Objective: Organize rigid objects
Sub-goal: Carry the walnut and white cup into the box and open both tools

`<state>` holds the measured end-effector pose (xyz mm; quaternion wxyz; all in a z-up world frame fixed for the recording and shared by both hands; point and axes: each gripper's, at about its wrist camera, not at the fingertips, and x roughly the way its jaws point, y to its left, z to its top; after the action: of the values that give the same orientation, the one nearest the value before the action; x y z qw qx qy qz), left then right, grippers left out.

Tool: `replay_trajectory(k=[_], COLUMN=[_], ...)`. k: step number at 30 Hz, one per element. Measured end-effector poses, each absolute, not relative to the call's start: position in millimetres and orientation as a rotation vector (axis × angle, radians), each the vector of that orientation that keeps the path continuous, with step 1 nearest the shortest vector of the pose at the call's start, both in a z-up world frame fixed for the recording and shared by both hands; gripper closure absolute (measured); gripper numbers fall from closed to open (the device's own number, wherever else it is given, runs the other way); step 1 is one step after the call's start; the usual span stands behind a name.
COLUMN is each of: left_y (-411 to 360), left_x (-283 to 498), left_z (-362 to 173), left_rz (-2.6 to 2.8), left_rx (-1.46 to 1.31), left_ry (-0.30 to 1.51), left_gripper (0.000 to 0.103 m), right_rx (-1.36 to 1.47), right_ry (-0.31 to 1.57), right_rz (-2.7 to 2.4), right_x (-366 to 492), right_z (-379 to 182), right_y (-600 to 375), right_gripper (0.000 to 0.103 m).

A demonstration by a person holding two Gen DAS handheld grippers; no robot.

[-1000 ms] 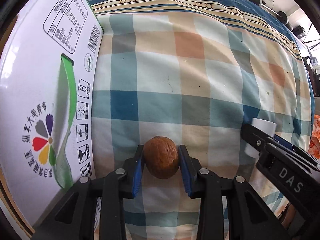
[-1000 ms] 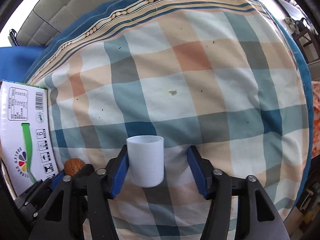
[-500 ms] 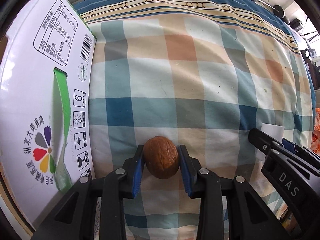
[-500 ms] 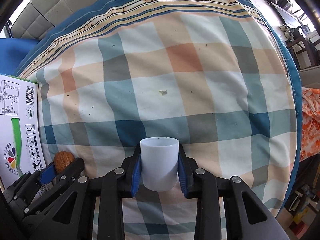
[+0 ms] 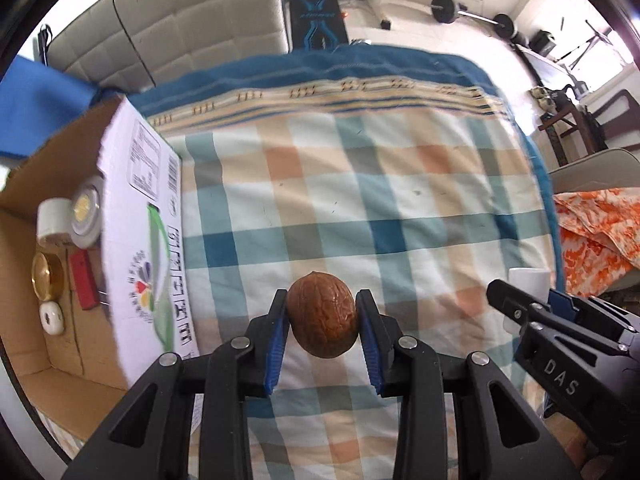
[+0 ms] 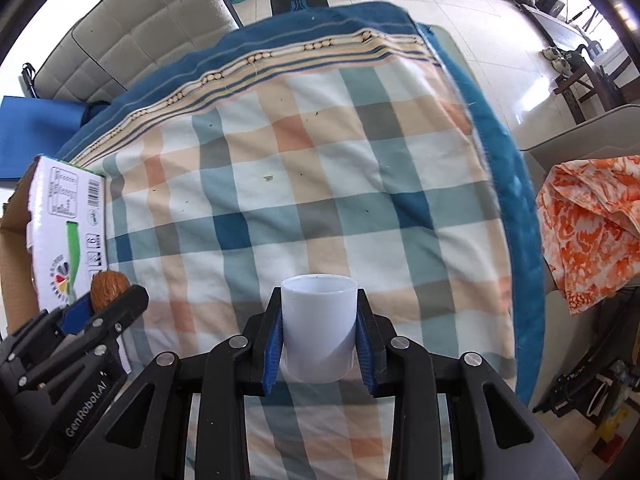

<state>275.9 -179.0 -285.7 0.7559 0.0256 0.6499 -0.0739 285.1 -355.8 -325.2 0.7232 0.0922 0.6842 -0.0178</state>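
Showing box (image 5: pixel 132 216) contents: left view only.

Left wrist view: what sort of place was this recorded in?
Most likely a room in a home that doubles as a workout space. A checked bedcover lies in front of a padded headboard, and on the tiled floor beyond are a barbell and a weight bench.

A home room: checked bedspread (image 6: pixel 304 184), padded headboard (image 5: pixel 180 28), barbell (image 5: pixel 472 10) on tiled floor.
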Motion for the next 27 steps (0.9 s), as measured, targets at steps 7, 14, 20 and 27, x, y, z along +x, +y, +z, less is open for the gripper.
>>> replay_trajectory(k=[7, 14, 20, 27], left_y=[-142.7, -83.8, -11.8, 83.4], left_x=[249.3, 226.7, 216.7, 217.6], left_z=[-236.2, -209.7, -196.8, -206.9], left_rz=[-0.227, -0.220, -0.170, -0.084], left_rx=[0.044, 0.009, -0.045, -0.126], left_ry=[1.335, 1.278, 1.265, 1.312], left_gripper=[0.072, 0.072, 0.072, 0.072], right_rx=[0.187, 0.181, 0.176, 0.140], right_ry=[1.437, 1.388, 1.369, 1.378], right_rz=[0.005, 0.091, 0.186, 0.295], right_x=[251.6, 227.5, 220.2, 223.6], right_z=[-268.3, -228.6, -207.1, -208.1], right_y=[-319.6, -247.8, -174.7, -76.3], right_gripper=[0.070, 0.070, 0.070, 0.070])
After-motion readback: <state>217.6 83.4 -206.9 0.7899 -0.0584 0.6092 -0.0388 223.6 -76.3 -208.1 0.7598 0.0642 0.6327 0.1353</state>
